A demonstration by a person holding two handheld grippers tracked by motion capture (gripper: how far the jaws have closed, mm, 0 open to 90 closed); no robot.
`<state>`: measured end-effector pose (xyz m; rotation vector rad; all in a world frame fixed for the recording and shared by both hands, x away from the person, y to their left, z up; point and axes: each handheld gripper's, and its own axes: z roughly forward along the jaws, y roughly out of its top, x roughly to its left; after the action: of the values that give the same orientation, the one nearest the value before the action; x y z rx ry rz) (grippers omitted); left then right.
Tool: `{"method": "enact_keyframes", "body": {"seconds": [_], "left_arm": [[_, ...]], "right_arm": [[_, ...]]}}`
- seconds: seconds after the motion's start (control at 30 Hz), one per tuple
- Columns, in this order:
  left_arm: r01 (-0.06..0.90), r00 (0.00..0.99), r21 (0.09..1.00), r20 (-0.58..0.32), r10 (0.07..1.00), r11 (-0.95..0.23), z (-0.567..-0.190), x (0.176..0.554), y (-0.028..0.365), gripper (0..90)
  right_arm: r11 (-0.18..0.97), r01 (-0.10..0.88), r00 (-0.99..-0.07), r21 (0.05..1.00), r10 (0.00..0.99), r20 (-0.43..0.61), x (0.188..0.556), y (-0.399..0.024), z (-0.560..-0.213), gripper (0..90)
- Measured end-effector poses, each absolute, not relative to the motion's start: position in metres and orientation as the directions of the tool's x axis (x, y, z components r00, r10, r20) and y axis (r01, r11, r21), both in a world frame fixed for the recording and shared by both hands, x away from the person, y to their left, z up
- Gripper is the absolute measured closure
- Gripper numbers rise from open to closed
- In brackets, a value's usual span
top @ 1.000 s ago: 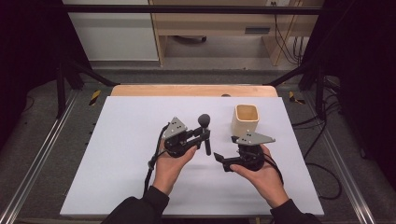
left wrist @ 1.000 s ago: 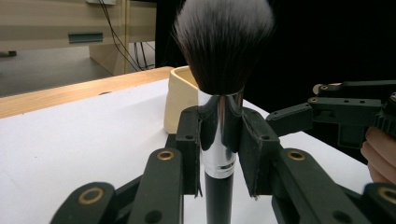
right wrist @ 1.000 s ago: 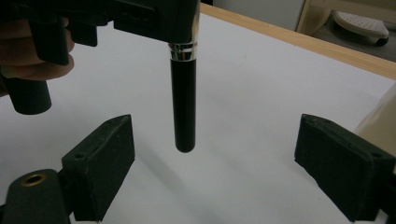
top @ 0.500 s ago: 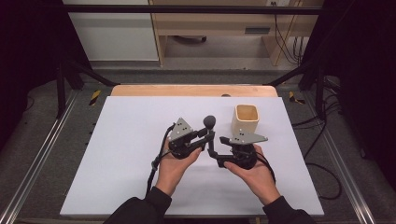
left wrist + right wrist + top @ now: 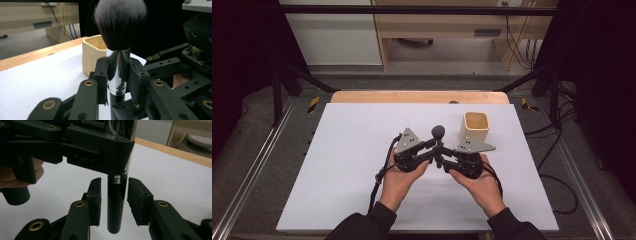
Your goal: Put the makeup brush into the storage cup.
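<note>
Before you: 1 cream square cup (image 5: 475, 127) stands upright on the white table (image 5: 337, 165), near its far wooden edge (image 5: 412, 96); beyond, a pale cabinet (image 5: 332, 35).

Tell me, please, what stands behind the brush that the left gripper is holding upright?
Behind the brush stands a cream square cup on the white table. The left gripper and brush cover the cup's right side; its inside is hidden.

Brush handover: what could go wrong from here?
The right gripper pads have just been closing but stand off the brush handle; if the left gripper lets go early, it may drop. An off-centre squeeze could tilt it. The cup stands close behind and could get knocked.
</note>
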<state>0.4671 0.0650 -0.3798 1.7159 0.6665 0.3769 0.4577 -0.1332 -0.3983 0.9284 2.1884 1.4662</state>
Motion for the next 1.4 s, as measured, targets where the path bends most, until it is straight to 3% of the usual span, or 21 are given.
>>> {"method": "enact_keyframes", "body": {"seconds": [0.23, 0.5, 0.6, 0.73, 1.03, 1.4], "left_arm": [[0.235, 0.782, 0.963, -0.104, 0.614, -0.135, -0.382, 0.465, 0.064, 70.7], [0.232, 0.774, 0.966, -0.114, 0.623, -0.112, -0.384, 0.464, 0.067, 67.4], [0.232, 0.768, 0.968, -0.119, 0.63, -0.099, -0.381, 0.462, 0.071, 57.2], [0.216, 0.753, 0.972, -0.106, 0.649, -0.091, -0.379, 0.457, 0.082, 50.7], [0.187, 0.713, 0.973, -0.036, 0.7, -0.139, -0.384, 0.454, 0.115, 38.1], [0.188, 0.684, 0.972, -0.026, 0.729, -0.141, -0.393, 0.453, 0.138, 27.0]], "right_arm": [[0.238, 0.323, -0.724, 0.916, 0.685, 0.077, 0.459, -0.133, -0.399, 73.8], [0.24, 0.327, -0.728, 0.914, 0.681, 0.082, 0.46, -0.132, -0.401, 74.2], [0.24, 0.332, -0.719, 0.912, 0.69, 0.08, 0.462, -0.134, -0.404, 74.2], [0.242, 0.335, -0.702, 0.911, 0.708, 0.07, 0.466, -0.142, -0.406, 74.2], [0.233, 0.335, -0.675, 0.913, 0.736, 0.06, 0.472, -0.159, -0.407, 74.2], [0.229, 0.317, -0.666, 0.92, 0.745, 0.044, 0.471, -0.16, -0.406, 74.2]]}}
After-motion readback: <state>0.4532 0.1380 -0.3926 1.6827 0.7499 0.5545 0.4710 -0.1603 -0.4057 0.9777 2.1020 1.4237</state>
